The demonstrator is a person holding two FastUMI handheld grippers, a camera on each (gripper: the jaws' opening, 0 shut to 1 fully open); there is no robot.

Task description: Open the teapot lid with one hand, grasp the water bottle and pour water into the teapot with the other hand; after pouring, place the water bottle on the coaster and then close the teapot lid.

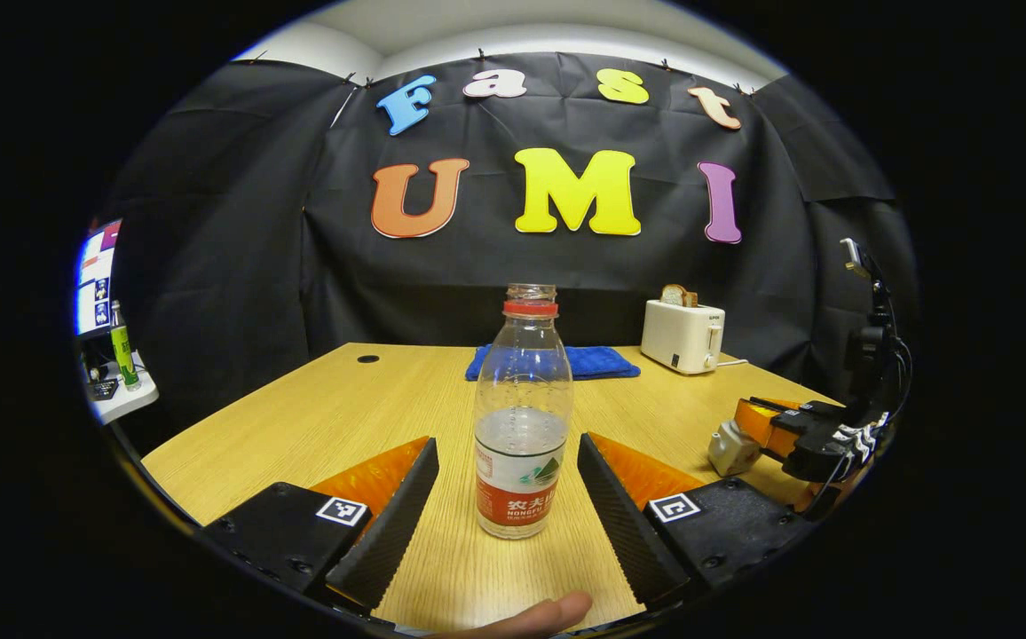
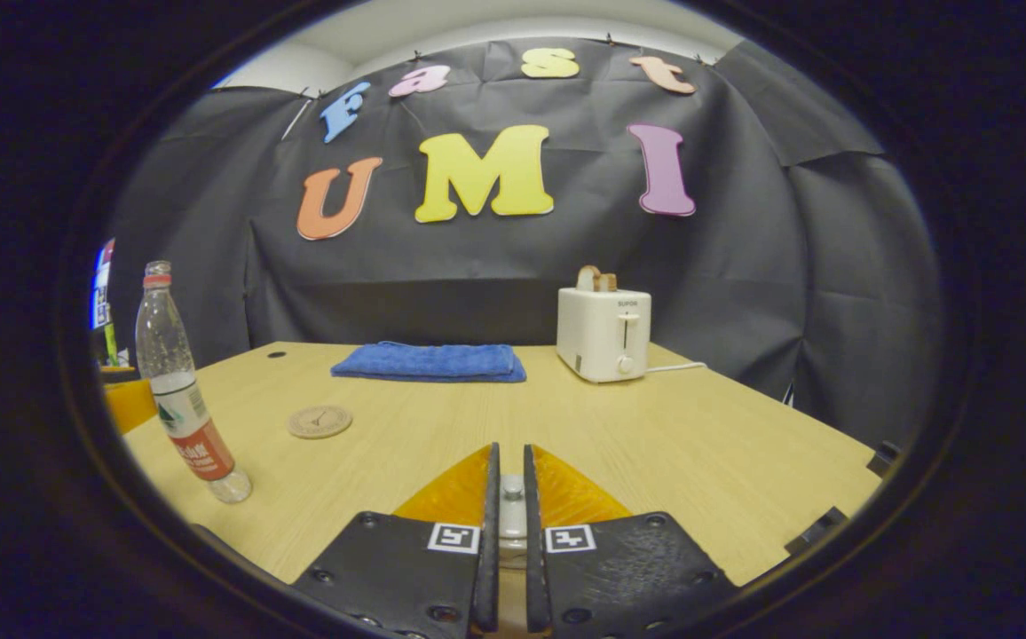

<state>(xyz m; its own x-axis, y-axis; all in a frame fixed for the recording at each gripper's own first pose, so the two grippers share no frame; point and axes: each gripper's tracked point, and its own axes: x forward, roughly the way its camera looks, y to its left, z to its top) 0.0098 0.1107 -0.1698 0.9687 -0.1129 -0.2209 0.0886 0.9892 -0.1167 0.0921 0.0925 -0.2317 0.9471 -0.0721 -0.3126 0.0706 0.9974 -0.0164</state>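
The tabletop carried a toaster and a blue towel at its far edge. The water bottle stood upright, uncapped, between the spread fingers of the left tool, untouched. The right tool pinched the teapot lid's knob. The coaster lay bare.

Both cameras sit low over the table, facing the back wall. The left gripper view stands close behind the bottle; the right gripper view looks from farther right. Both share bottle, towel and toaster.
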